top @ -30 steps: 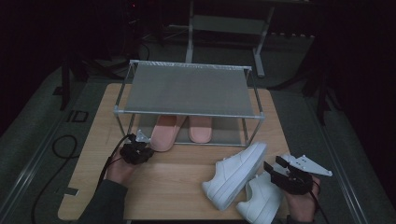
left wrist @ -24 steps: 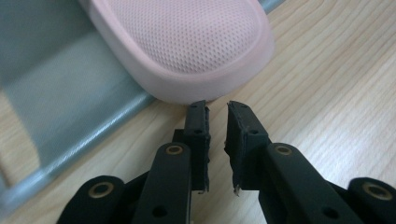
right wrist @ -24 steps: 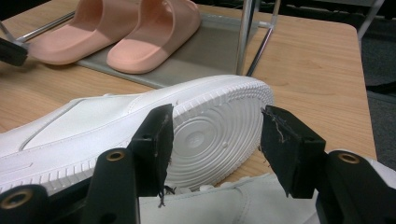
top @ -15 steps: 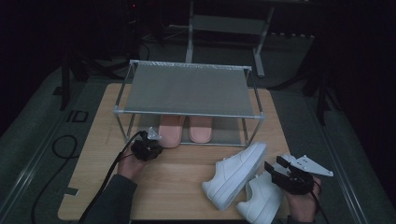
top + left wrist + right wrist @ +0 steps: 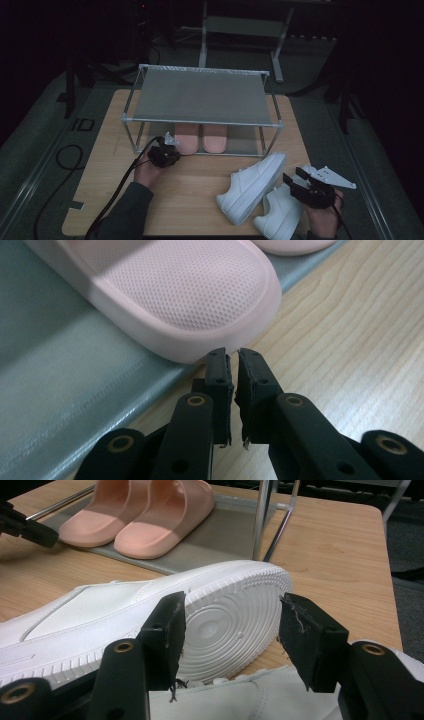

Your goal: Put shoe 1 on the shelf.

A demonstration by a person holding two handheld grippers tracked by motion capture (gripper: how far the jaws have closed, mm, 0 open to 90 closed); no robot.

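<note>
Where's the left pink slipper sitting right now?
In the high view the left pink foam slipper sits on the grey lower shelf of the metal rack, beside its twin, the left gripper at its toe.

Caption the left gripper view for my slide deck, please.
Left gripper, jaws nearly shut and empty, at the toe of a pink slipper.

Slippers: I see a pair of soft pink foam slide slippers (image 5: 201,138), the near toe (image 5: 190,295) dotted with a fine pinhole texture.
Sneakers: two plain white leather low sneakers (image 5: 252,187); the tipped one's sole (image 5: 227,625) shows white ribs and concentric rings.
Rack: a two-tier metal shoe rack (image 5: 202,95) with silver tubes and dull grey-green shelves.
Table: pale wooden tabletop (image 5: 195,190) with light brown grain streaks.
Jaws: I read both sets as matte black with brassy rivets.
</note>
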